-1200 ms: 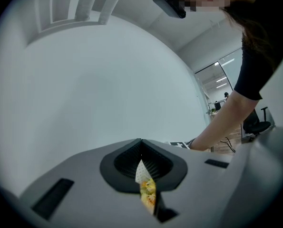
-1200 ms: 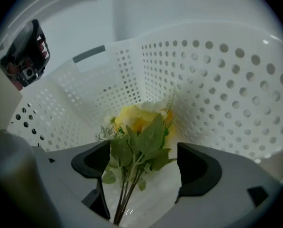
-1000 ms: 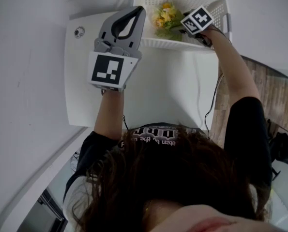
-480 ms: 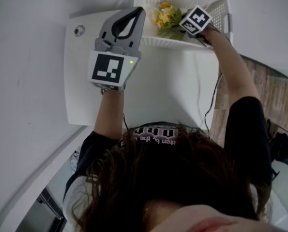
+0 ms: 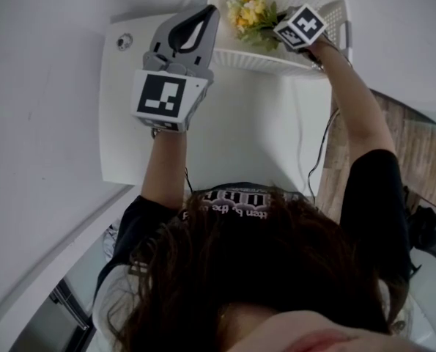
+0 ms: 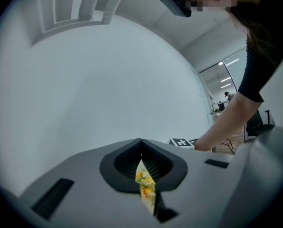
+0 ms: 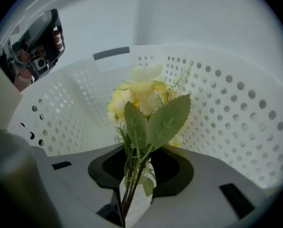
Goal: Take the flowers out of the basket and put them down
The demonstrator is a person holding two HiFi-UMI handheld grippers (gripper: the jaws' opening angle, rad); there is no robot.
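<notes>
Right gripper [image 7: 131,194] closing its fingers [image 7: 193,189] around the stems, flowers [image 5: 248,12] shifted slightly up-left in the basket [image 5: 256,64].

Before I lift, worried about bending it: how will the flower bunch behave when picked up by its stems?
Probably light: the flowers are a small bunch on thin stems. Likely top-heavy and apt to sway, since the blooms and broad leaves stand well past the right gripper, whose jaws are closing around the stems.
</notes>
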